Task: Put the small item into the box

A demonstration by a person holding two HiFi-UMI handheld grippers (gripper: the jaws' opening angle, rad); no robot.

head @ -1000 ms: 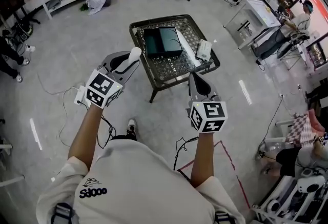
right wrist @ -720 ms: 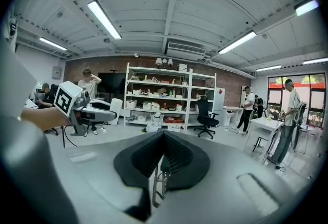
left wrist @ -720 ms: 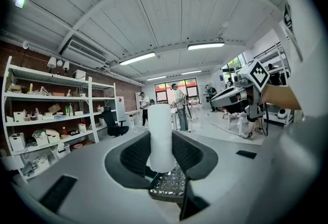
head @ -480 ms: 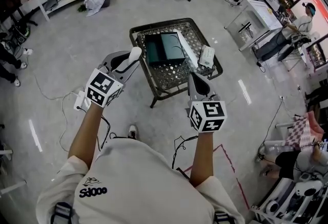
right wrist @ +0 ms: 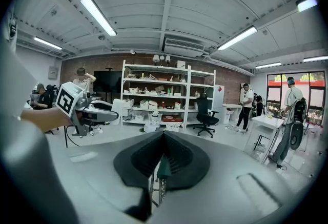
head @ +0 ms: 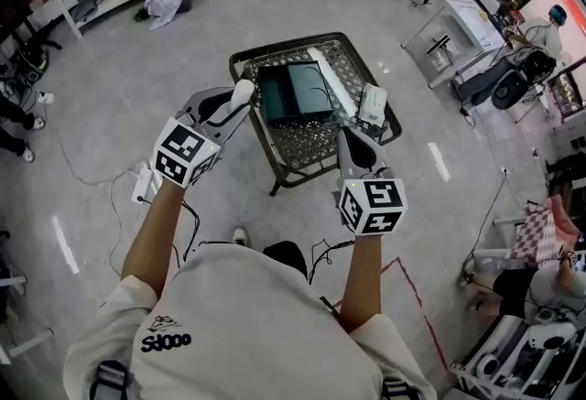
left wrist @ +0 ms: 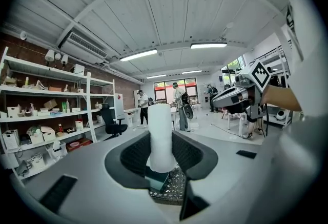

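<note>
White cylinder (head: pixel 241 94) is clamped in my left gripper (head: pixel 222 112), off the near-left edge of the mesh table (head: pixel 311 138); my right gripper (head: pixel 352 144) is closed on nothing. I'd carry it squarely over the dark-green box (head: pixel 293 89), lower, then release. The left gripper view shows the pads pinching it; only the head view shows the whole box

2 grippers (head: pixel 236 102) (head: pixel 348 136), 1 tbl (head: pixel 302 140), 1 box (head: pixel 293 91), 1 roll (left wrist: pixel 161 136), 1 pkt (head: pixel 372 103)
</note>
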